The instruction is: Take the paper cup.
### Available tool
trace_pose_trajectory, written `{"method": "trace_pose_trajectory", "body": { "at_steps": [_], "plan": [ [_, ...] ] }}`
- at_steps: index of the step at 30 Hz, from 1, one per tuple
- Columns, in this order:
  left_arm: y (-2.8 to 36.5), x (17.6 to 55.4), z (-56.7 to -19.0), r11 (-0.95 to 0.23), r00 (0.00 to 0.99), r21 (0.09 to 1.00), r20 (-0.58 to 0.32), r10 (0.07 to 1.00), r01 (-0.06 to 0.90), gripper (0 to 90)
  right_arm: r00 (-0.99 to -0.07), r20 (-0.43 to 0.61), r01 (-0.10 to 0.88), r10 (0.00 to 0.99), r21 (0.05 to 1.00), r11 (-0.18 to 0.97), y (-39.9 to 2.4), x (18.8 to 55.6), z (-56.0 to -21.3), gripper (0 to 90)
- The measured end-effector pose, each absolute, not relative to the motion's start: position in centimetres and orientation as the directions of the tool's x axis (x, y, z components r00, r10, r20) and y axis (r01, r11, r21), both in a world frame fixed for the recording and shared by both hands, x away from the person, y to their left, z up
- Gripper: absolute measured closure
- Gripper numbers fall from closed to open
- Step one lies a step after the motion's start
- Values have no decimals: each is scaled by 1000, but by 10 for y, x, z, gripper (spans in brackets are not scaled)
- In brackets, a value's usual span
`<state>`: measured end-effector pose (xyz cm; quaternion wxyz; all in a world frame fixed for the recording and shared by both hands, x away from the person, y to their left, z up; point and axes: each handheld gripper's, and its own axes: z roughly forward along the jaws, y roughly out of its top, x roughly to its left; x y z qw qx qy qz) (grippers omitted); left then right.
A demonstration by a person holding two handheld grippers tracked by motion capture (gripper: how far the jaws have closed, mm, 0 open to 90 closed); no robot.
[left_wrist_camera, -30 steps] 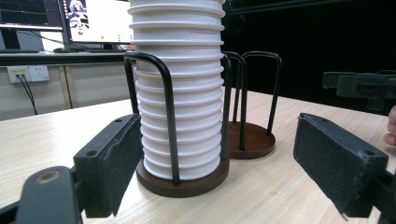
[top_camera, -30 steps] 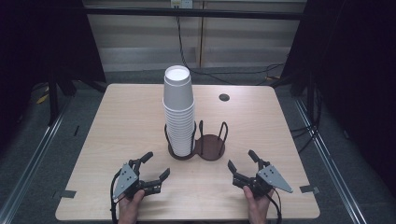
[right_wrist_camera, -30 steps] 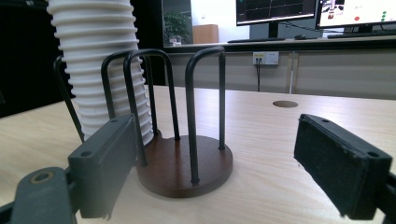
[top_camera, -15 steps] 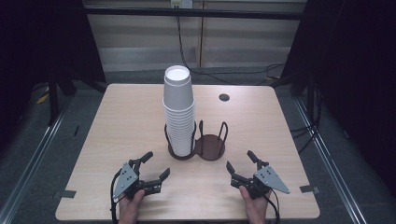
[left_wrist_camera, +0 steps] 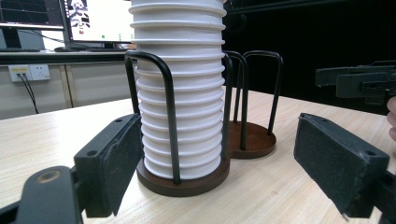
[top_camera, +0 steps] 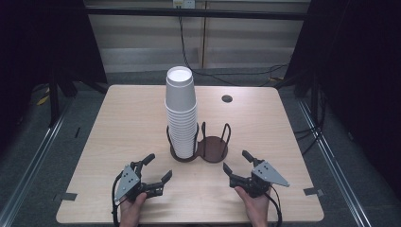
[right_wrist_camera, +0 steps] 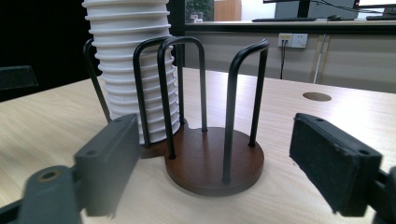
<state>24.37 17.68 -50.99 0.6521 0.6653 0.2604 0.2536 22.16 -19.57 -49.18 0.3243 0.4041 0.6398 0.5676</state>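
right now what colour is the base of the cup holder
Dark reddish brown base, with black wire loops; the right gripper view shows it best.

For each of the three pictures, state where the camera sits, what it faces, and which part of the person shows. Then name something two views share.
High view: above the table's near edge, looking down; both hands, left gripper and right gripper show.
Left gripper view: rides that gripper, facing the cup stack.
Right gripper view: rides that gripper, facing the holder's empty bay.
Shared: the cup stack in its wire holder.

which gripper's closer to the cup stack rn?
Left, slightly. The left gripper sits just in front-left of the cup stack, jaws open; the right gripper is in front of the holder's empty ring, farther right.
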Motion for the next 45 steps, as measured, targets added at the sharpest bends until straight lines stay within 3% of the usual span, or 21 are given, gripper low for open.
{"method": "trace_pose_trajectory", "body": {
  "at_steps": [2, 14, 20, 26, 45],
  "plan": [
    [176, 244, -510, -8, 735, 1000, -8, 678, 18, 156, -485, 33, 155, 874, 987, 49, -194, 223, -489, 184],
    [177, 244, -510, -8, 738, 1000, -8, 675, 17, 156, -565, 107, 187, 818, 982, 1, -191, 225, -470, 212],
    [177, 244, -510, -7, 738, 1000, -8, 675, 18, 156, -614, 90, 129, 784, 992, -14, -188, 225, -461, 213],
    [177, 244, -510, -8, 738, 1000, -8, 674, 17, 156, -660, 117, 197, 742, 980, 20, -182, 232, -444, 225],
    [177, 244, -510, -7, 742, 1000, -7, 671, 16, 156, -731, 107, 197, 674, 979, 58, -167, 252, -409, 258]
  ]
}}
